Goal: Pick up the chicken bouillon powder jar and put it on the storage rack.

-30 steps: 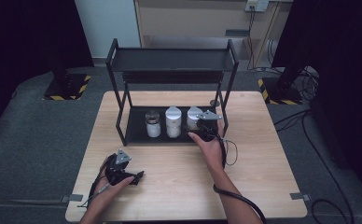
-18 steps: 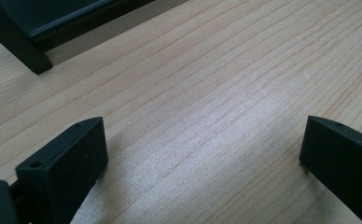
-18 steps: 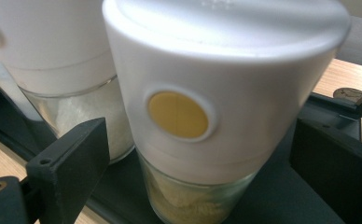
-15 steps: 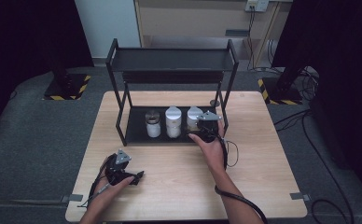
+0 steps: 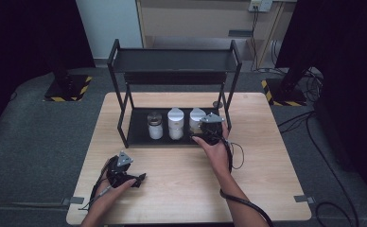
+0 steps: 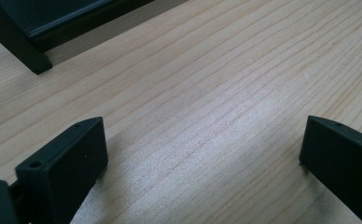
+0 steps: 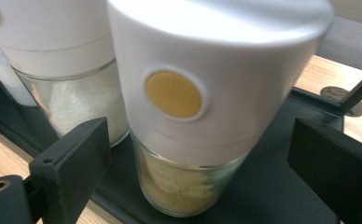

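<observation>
since right gripper point(image 7: 198, 154) sits at lower shelf of black metal 2-tier rack point(image 5: 172, 61), jaws wide either side of glass jar with white cap and yellow dot point(image 7: 188, 116), pads clear of it, having just been opening, this looks like placing or release. jar upright, rightmost of 3, pale yellow grains inside. left gripper point(image 6: 202, 154) wide, empty, resting over light wooden table point(image 5: 266, 184).

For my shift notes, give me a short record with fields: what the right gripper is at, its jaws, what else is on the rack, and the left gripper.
target: yellow-filled shaker jar, rightmost on rack's bottom shelf
right gripper: jaws just been opening; jar between them, gaps both sides
neighbours: white-filled shaker jar, small jar
left gripper: jaws open over wooden table, nothing between
</observation>
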`<action>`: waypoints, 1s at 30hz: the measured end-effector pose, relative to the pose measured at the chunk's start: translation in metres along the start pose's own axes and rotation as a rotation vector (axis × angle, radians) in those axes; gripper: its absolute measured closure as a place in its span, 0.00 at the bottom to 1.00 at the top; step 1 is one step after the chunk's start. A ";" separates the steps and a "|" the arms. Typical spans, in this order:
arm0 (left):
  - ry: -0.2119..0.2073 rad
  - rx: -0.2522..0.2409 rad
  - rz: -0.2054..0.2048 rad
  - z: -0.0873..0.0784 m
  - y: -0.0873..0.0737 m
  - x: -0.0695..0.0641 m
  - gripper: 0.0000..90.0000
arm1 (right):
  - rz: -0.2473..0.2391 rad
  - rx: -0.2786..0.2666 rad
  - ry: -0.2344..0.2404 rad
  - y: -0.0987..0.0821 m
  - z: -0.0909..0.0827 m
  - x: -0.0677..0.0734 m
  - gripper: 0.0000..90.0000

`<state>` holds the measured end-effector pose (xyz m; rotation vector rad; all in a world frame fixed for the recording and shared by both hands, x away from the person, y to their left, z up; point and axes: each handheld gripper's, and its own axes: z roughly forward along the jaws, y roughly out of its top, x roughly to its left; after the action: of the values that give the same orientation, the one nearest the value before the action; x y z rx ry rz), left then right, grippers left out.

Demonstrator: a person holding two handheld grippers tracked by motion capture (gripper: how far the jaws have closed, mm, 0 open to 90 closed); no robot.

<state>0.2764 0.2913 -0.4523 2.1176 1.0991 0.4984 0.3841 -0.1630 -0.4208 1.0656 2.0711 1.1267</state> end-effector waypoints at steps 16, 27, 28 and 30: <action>-0.001 -0.002 -0.002 0.000 0.000 0.000 0.00 | -0.139 0.070 -0.033 0.011 -0.004 0.012 0.08; -0.002 -0.002 -0.001 0.000 0.000 0.000 0.00 | -0.152 0.085 -0.022 0.013 -0.007 0.013 0.08; -0.002 -0.001 -0.001 0.000 0.000 0.000 0.00 | -0.152 0.089 -0.023 0.013 -0.008 0.014 0.08; -0.002 -0.001 -0.001 0.000 0.000 0.000 0.00 | -0.152 0.089 -0.022 0.012 -0.008 0.014 0.08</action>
<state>0.2766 0.2915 -0.4526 2.1157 1.0981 0.4962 0.3753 -0.1510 -0.4076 0.9383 2.1622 0.9524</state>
